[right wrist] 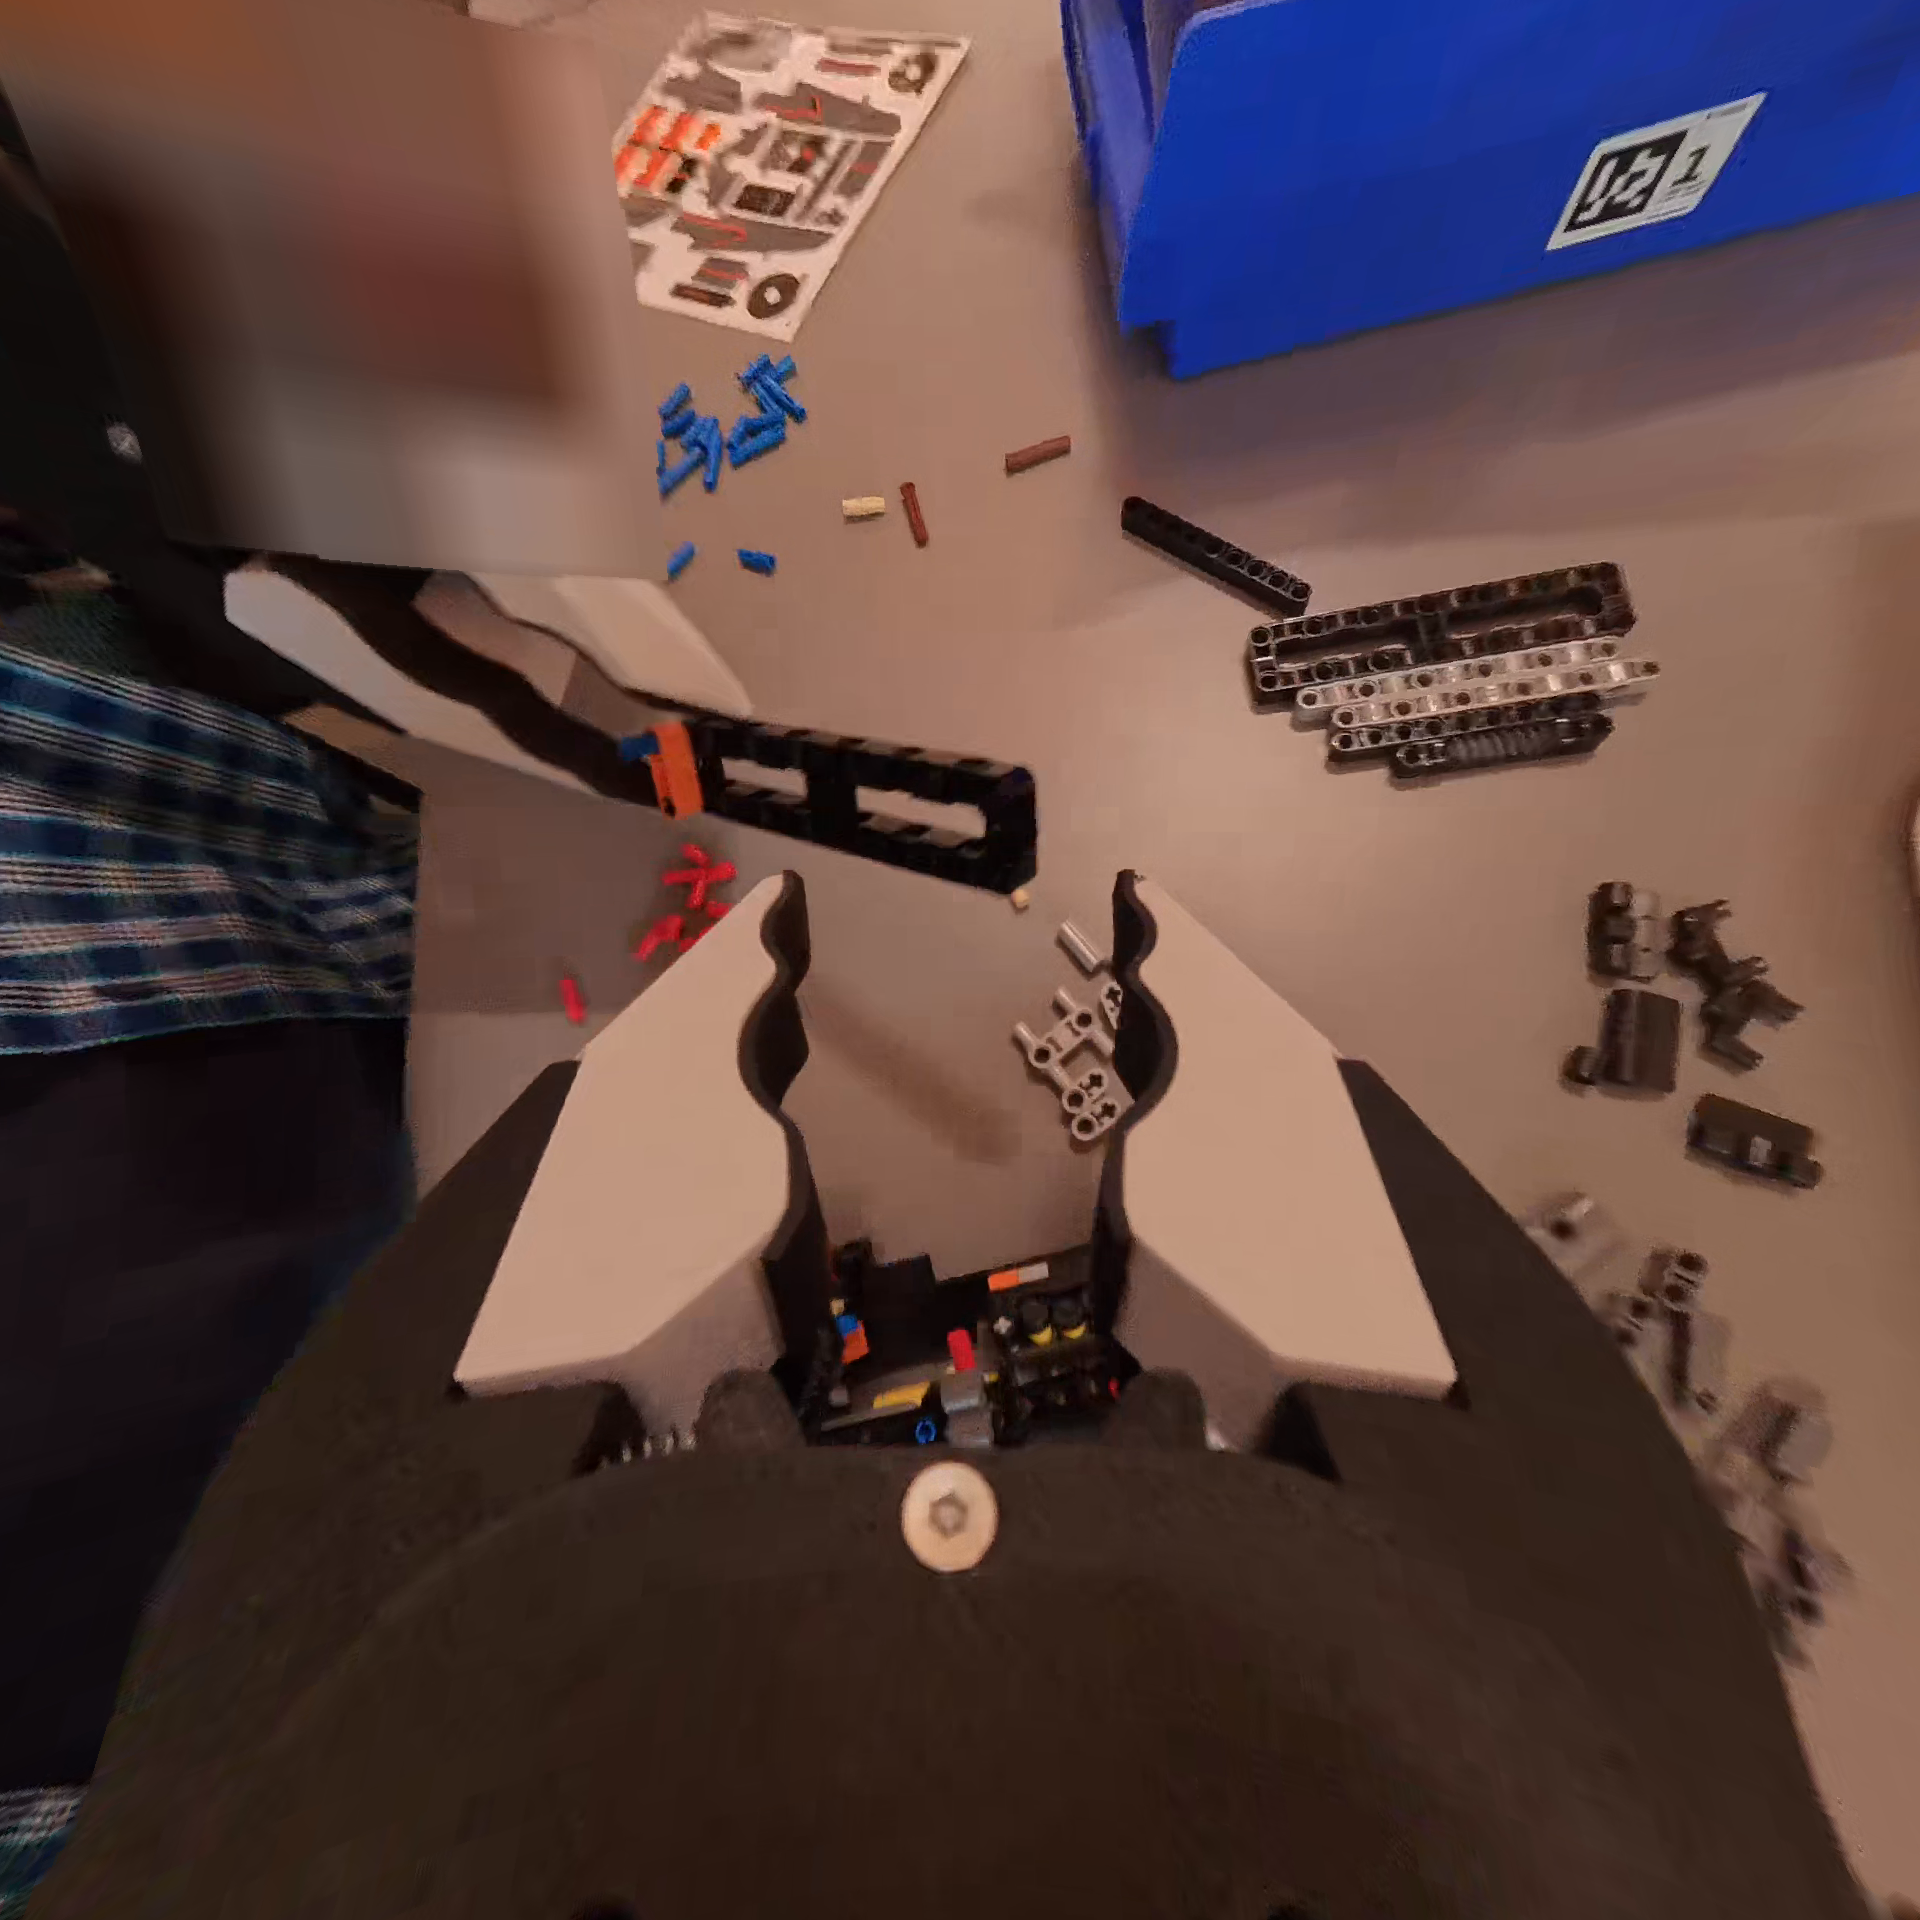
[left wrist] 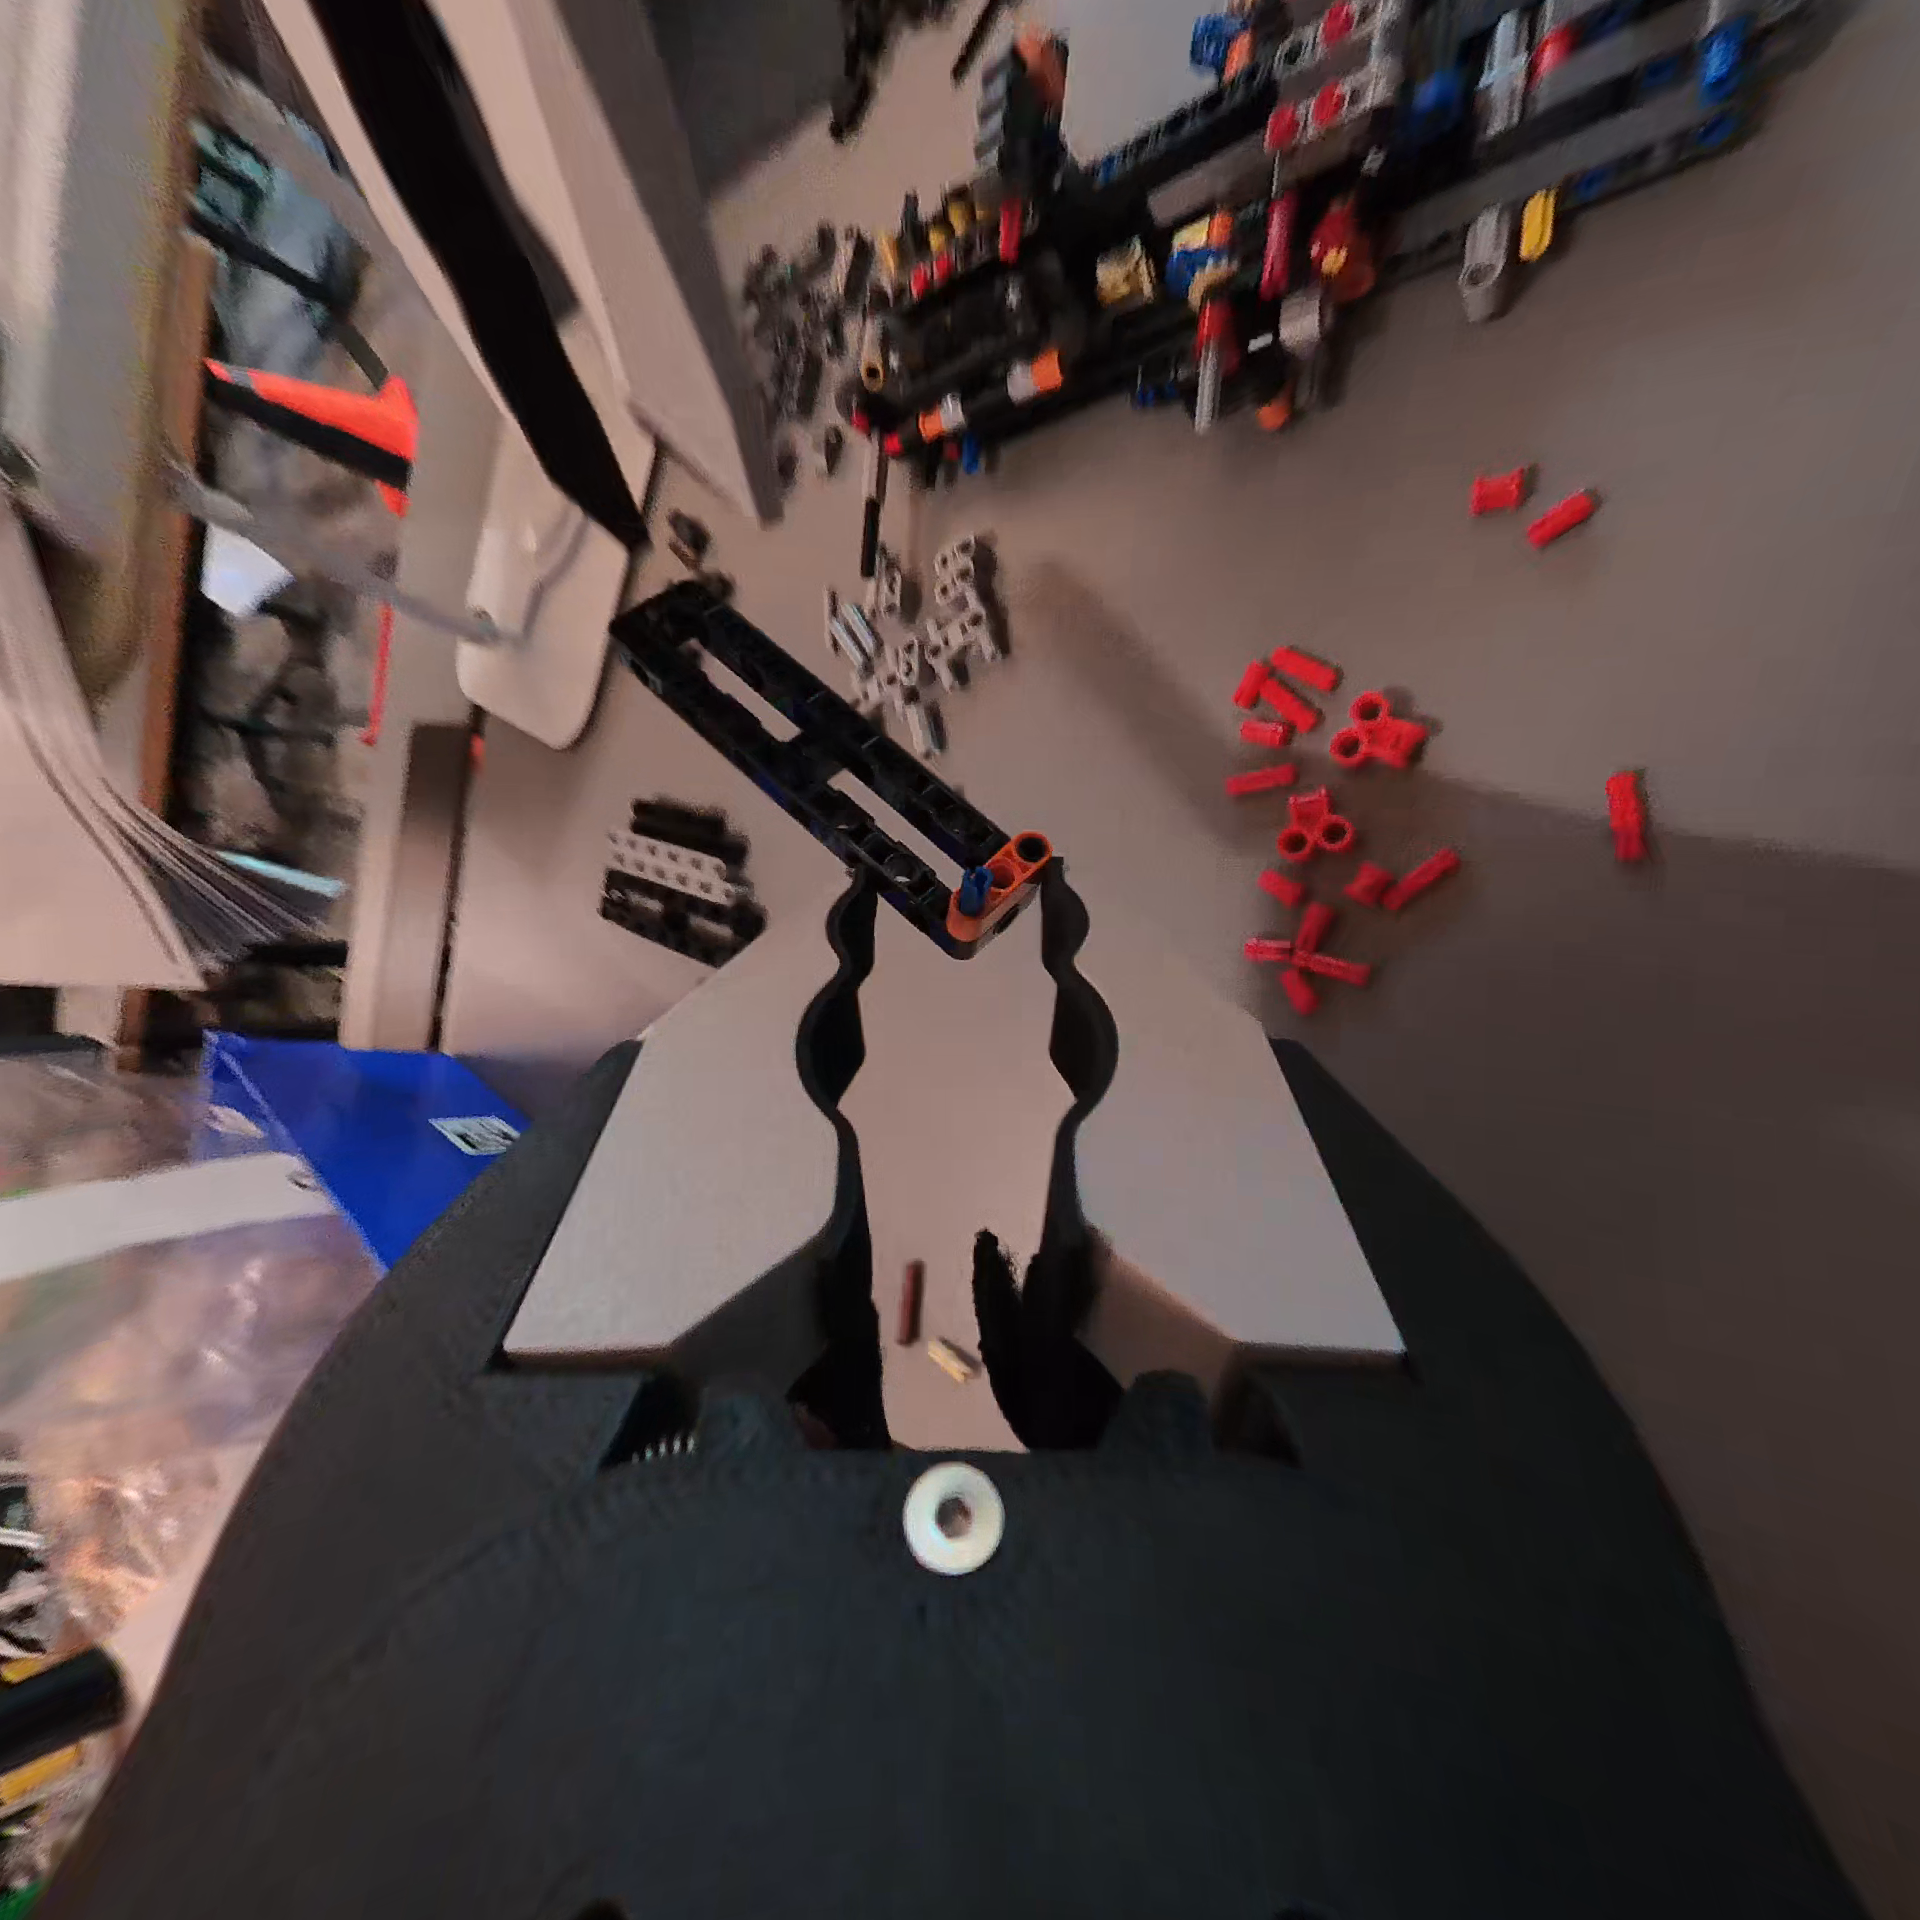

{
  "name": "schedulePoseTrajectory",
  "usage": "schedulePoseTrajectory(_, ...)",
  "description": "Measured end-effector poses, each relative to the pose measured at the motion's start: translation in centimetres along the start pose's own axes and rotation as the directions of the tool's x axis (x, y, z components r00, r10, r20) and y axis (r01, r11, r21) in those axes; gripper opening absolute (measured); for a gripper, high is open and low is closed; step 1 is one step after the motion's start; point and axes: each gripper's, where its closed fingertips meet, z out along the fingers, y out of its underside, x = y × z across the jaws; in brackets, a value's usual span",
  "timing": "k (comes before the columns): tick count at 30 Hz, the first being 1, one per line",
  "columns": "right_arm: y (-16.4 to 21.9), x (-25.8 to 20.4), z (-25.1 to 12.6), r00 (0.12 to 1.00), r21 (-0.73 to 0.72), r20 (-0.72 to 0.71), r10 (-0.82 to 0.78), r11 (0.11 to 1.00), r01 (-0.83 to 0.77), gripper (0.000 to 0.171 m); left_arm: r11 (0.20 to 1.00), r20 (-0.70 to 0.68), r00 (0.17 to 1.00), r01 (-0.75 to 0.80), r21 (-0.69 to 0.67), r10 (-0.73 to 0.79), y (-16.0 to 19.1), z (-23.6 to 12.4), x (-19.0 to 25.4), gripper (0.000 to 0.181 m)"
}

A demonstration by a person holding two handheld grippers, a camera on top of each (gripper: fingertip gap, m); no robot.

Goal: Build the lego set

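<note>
My left gripper point(left wrist: 956, 883) is clenched on the near end of the black frame point(left wrist: 805, 743), its tips pinching the orange connector point(left wrist: 1003, 883) that carries a small blue pin point(left wrist: 971, 891). The frame is held off the grey table point(left wrist: 1558, 1143), running away toward ten o'clock in the left wrist view. Red pins and connectors point(left wrist: 1314, 821) lie scattered at about two o'clock from my fingertips, light grey connectors point(left wrist: 920, 634) near twelve, and the big partly built model point(left wrist: 1247, 239) sits farther off toward one o'clock (blurry, so I can't read its details).

My right gripper point(right wrist: 961, 894) is released, jaws spread with nothing between them. In its view the frame hangs just beyond the tips at eleven o'clock, not touching them. A stack of black and grey beams point(right wrist: 1449, 675) lies at two o'clock, blue pins point(right wrist: 727, 421) at eleven, a sticker sheet point(right wrist: 784, 166) near twelve, and a blue bin point(right wrist: 1455, 177) at one o'clock.
</note>
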Motion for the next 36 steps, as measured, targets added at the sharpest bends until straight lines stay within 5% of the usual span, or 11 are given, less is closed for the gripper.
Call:
schedulePoseTrajectory(2,-0.2,-0.1,0.1,0.992,0.039,0.108,0.072,0.996,-0.077,0.053,0.998,0.013,0.998,-0.055,0.037,0.055,-1.3,-0.4,-0.2,0.030)
schedulePoseTrajectory(5,-0.8,-2.0,-0.7,0.939,0.105,0.325,0.109,0.983,-0.150,0.022,0.989,0.035,0.993,-0.117,0.094,0.114,-2.9,-0.8,-0.3,0.030)
schedulePoseTrajectory(9,-1.4,-3.1,-2.3,0.893,0.184,0.444,0.073,0.968,-0.171,0.005,0.982,0.064,0.991,-0.124,0.139,0.116,-3.7,-0.5,-1.0,0.031)
schedulePoseTrajectory(12,-2.0,-2.4,-3.6,0.917,0.266,0.398,0.035,0.952,-0.152,0.005,0.986,0.069,0.997,-0.026,0.165,0.015,-3.6,0.1,-2.1,0.031)
schedulePoseTrajectory(14,-2.6,-1.6,-4.7,0.934,0.328,0.355,0.041,0.930,-0.165,0.005,0.980,0.037,0.994,0.099,0.175,-0.107,-3.2,0.7,-2.8,0.054)
schedulePoseTrajectory(16,-3.4,-1.2,-6.2,0.946,0.401,0.323,0.026,0.902,-0.161,0.005,0.960,0.009,0.977,0.208,0.185,-0.214,-2.8,1.4,-3.3,0.058)
schedulePoseTrajectory(20,-4.4,-1.2,-8.6,0.966,0.521,0.259,-0.003,0.842,-0.137,0.005,0.838,-0.125,0.890,0.455,0.300,-0.439,-4.5,1.1,-4.2,0.062)
schedulePoseTrajectory(29,-3.5,-2.9,-9.7,0.980,0.605,0.194,-0.044,0.792,-0.084,0.005,0.463,-0.463,0.602,0.798,0.386,-0.651,-8.6,0.3,-5.9,0.043)
schedulePoseTrajectory(32,-2.9,-3.5,-9.7,0.985,0.603,0.164,-0.046,0.795,-0.063,0.005,0.457,-0.491,0.611,0.791,0.406,-0.621,-9.4,0.1,-5.3,0.020)
schedulePoseTrajectory(36,-2.2,-4.2,-10.2,0.987,0.606,0.157,-0.044,0.793,-0.061,0.005,0.459,-0.503,0.625,0.780,0.425,-0.597,-10.2,-0.1,-4.7,0.017)
